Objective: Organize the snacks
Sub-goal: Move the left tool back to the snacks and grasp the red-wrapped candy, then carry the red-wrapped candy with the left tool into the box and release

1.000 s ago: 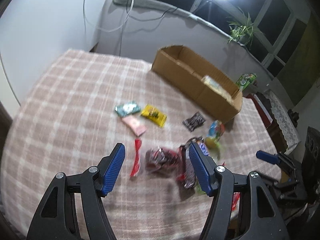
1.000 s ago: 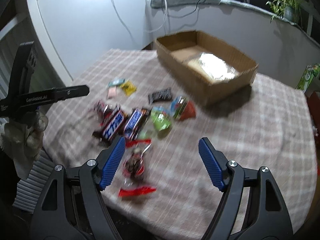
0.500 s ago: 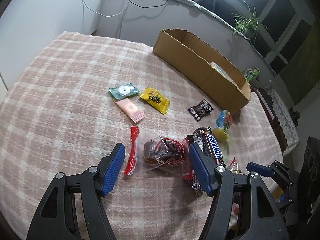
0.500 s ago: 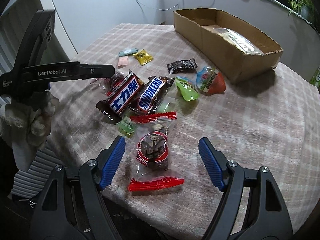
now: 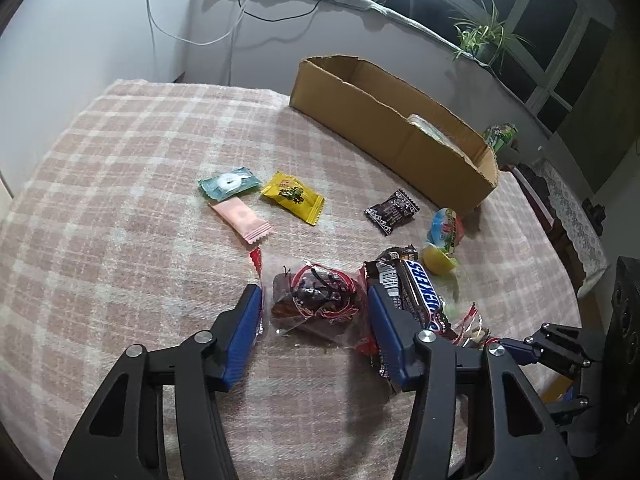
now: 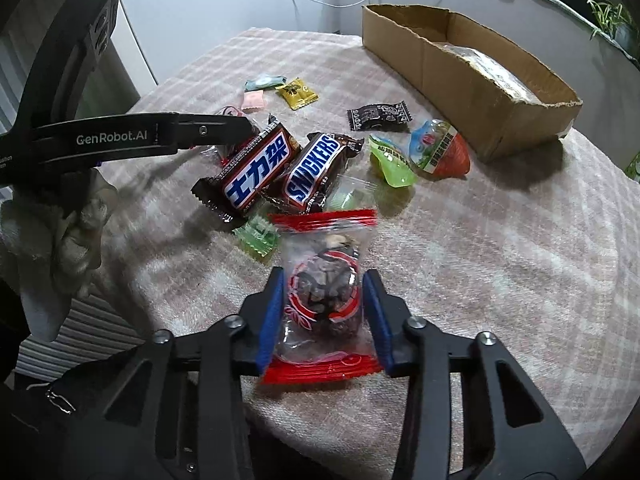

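Note:
Two clear packets with red ends and a dark snack inside lie on the checked cloth. My left gripper [image 5: 316, 300] has one packet [image 5: 320, 300] lengthwise between its blue pads. Its jaws are closing and the pads touch the packet's red ends. My right gripper [image 6: 322, 300] is closing on the other packet [image 6: 324, 292], and its pads pinch the wrapper at both sides of the snack. A cardboard box [image 5: 384, 128] at the far right of the table holds a pale bag. In the right wrist view the left gripper [image 6: 240, 124] reaches in from the left, held by a gloved hand [image 6: 60, 240].
Two Snickers bars [image 6: 308, 172] lie just beyond both packets. A green [image 5: 228, 182], a pink [image 5: 240, 218], a yellow [image 5: 292, 196] and a black [image 5: 392, 210] sweet are spread further back. Jelly cups [image 6: 436, 152] sit near the box. The table's edge is close below the right gripper.
Both grippers have come down over their packets. Their jaws were wide apart and have narrowed around the packets, the right pair much more than the left.

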Tool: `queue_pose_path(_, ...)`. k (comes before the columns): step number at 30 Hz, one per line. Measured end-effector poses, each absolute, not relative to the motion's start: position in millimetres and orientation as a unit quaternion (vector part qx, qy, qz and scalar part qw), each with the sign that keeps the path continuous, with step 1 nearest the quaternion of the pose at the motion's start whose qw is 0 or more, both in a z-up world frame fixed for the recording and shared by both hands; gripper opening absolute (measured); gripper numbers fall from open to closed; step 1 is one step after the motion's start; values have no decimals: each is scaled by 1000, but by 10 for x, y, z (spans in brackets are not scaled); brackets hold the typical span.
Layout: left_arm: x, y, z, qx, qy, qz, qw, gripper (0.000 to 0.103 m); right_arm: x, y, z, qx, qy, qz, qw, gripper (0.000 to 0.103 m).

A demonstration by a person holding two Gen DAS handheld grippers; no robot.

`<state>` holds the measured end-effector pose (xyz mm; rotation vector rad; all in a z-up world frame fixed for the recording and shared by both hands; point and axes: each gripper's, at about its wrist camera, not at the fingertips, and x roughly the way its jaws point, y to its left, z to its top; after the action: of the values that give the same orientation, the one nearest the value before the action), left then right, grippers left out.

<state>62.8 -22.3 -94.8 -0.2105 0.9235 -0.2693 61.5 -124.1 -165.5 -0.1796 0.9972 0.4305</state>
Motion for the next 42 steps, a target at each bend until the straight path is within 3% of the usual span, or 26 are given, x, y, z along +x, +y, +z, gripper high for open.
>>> queue_pose_path(22, 665, -24, -681, -127, 410, -121, 895, 47, 711, -1512, -1321, -54, 435, 183, 880, 37)
queue_pose_path(42, 1320, -178, -264, -110, 372, -141, 911, 47, 1574, -1871, -707, -22, 382, 162, 909, 37)
